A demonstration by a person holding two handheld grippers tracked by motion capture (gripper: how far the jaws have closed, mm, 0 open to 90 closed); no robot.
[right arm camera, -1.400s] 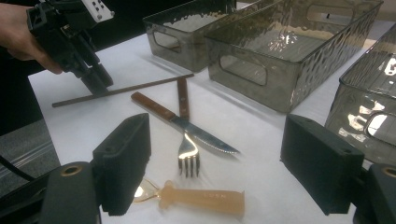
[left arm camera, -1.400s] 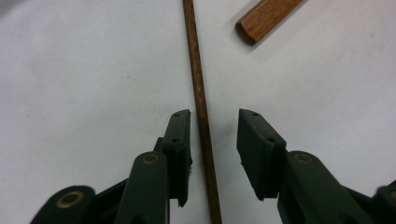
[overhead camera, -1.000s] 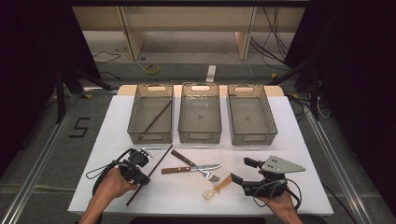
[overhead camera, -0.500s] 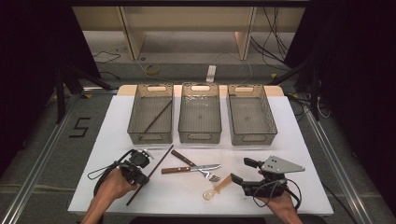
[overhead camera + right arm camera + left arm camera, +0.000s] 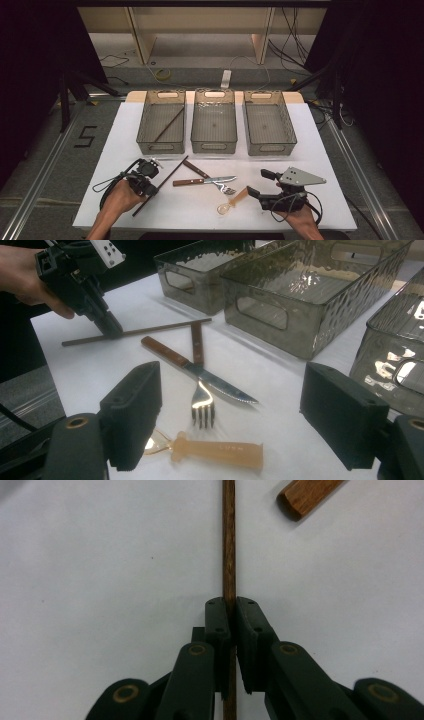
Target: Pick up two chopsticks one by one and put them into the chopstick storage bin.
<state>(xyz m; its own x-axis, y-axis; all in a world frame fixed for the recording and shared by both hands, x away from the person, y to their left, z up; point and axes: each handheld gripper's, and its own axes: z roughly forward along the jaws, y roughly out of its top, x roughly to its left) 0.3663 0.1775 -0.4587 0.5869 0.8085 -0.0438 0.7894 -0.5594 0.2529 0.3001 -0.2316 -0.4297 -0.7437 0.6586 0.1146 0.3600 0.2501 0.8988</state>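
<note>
Your left gripper [image 5: 150, 181] is pointing down at the white counter [image 5: 320, 150], and its fingers [image 5: 220, 625] have just been closing; they are now pinching a dark wooden chopstick [image 5: 229, 540] between their pads. In the left gripper view the chopstick is running straight up from between the fingers, lying flat on the counter, with the grip falling partway along its length. In the high view it is lying diagonally at the counter's near left, in front of the left bin [image 5: 162, 125], which is holding a second chopstick [image 5: 169, 124]. Your right gripper [image 5: 257, 186] is resting at the near right, its fingers [image 5: 132, 415] standing wide apart and gripping nothing; an amber spoon [image 5: 215, 450], a fork [image 5: 200, 385] and a wooden-handled knife [image 5: 195, 370] are lying just ahead of them.
</note>
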